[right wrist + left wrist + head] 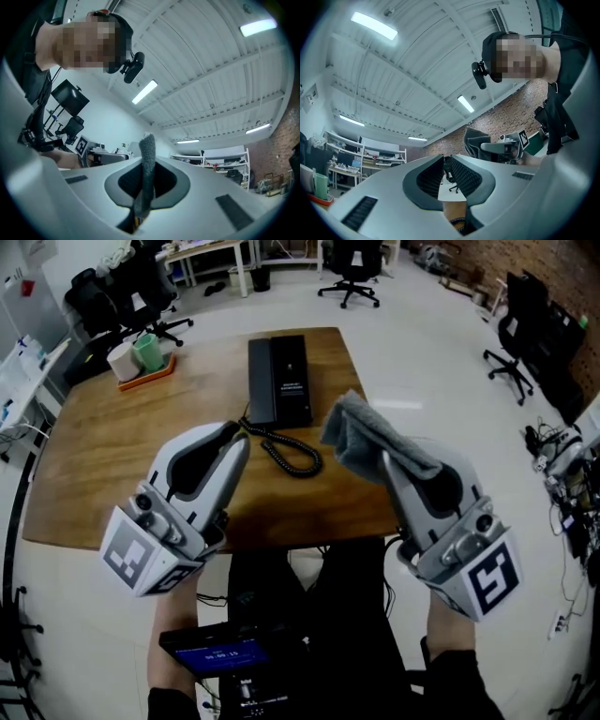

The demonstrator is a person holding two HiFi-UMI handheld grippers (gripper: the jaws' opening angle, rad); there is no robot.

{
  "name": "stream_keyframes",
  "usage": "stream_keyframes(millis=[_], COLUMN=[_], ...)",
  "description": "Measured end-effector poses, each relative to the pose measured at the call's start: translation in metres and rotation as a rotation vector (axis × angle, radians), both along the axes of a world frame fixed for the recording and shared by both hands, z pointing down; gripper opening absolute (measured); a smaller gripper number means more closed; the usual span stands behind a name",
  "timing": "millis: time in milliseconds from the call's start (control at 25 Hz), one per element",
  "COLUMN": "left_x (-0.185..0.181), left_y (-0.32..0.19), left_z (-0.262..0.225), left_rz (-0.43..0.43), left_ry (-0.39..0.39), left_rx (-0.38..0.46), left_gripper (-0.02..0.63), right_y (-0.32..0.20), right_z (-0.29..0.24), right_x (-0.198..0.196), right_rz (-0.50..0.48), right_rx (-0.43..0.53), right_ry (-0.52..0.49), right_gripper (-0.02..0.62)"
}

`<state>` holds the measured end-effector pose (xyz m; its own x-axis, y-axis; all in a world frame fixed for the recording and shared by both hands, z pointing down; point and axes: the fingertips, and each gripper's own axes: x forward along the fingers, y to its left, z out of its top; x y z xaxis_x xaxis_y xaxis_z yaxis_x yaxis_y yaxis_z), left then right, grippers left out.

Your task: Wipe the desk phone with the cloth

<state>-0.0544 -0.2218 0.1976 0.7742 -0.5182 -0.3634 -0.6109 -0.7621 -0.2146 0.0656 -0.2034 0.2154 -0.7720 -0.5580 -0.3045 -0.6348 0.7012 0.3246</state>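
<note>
A black desk phone [279, 379] lies at the far middle of the wooden table [103, 456], its coiled cord [291, 454] trailing toward me. My right gripper [392, 463] is held above the table's near right part, shut on a grey cloth [361, 435] that bunches up beyond its tips. In the right gripper view the cloth [146, 159] stands pinched between the jaws of the right gripper [144, 183]. My left gripper [232, 435] hovers left of the cord, shut with nothing in it; the left gripper [446, 168] tilts up toward the ceiling.
An orange tray [150, 373] with a green cup [147, 351] and a white roll sits at the table's far left corner. Office chairs [349, 268] stand on the floor beyond. A dark device with a blue screen [220, 652] hangs at my waist.
</note>
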Motion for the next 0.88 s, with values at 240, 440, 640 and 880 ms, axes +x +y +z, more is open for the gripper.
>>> stream_keyframes(millis=[240,440,640,880], left_x=[-0.009,-0.006,-0.016,-0.023], left_y=[-0.008,-0.008,-0.014,-0.025], left_z=[0.032,0.029,0.051,0.056], left_rz=[-0.006,-0.006,-0.016,-0.032], left_ry=[0.002,-0.003,0.001,0.017], left_rx=[-0.076,-0.088,-0.143,-0.164], left_gripper=[0.034,0.034,0.034,0.034], right_y=[0.0,-0.001,-0.004,-0.009], right_z=[0.003,0.007,0.009,0.012], right_x=[-0.001,-0.002,0.0,-0.001], right_rz=[0.006,0.005,0.024,0.031], right_rx=[0.012,0.004,0.004,0.006], right_ry=[0.03,0.04,0.056,0.057], right_gripper=[0.023,0.023,0.023,0.023])
